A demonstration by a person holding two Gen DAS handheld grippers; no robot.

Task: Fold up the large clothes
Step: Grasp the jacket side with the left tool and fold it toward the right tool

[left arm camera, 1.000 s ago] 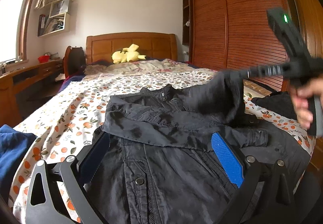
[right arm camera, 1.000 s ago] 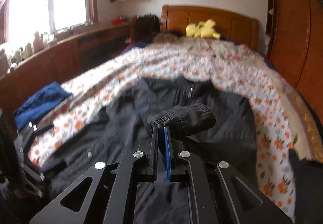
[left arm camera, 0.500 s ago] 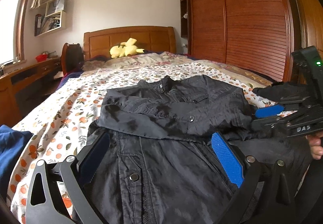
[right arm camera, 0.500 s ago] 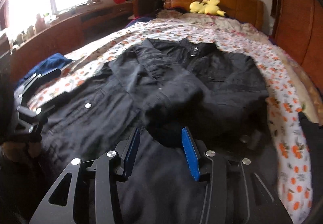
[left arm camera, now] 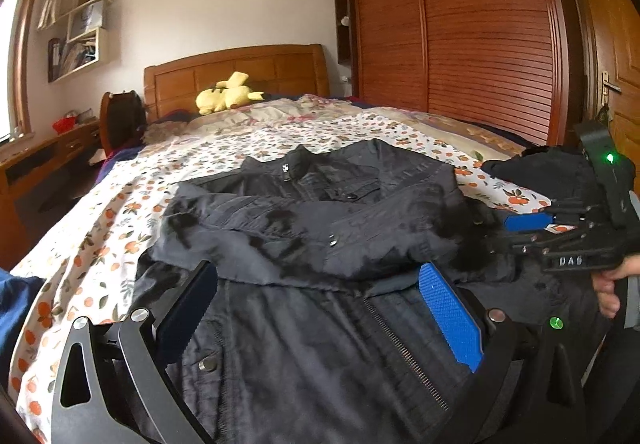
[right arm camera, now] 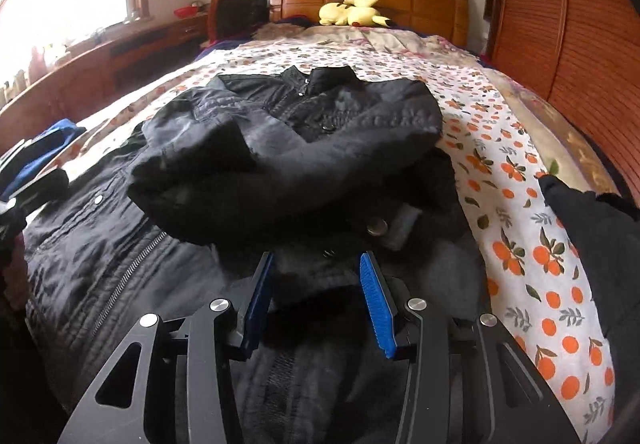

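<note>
Orange-print bed (right arm camera: 532,256) carries my black jacket (right arm camera: 304,148) mid-frame, sleeves crossed. Both left gripper (left arm camera: 320,308) and right gripper (right arm camera: 316,296) have jaws spread, empty; next I'd pinch the hem evenly at lower frame.

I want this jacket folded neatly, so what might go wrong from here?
1. The sleeve folded across the black jacket lies bunched, not flat; a further fold may trap creases.
2. The right tongs, open and empty, sit low over the fabric and could snag the zipper or a snap.
3. Another dark garment lies close by on the bed and might get dragged in.
</note>
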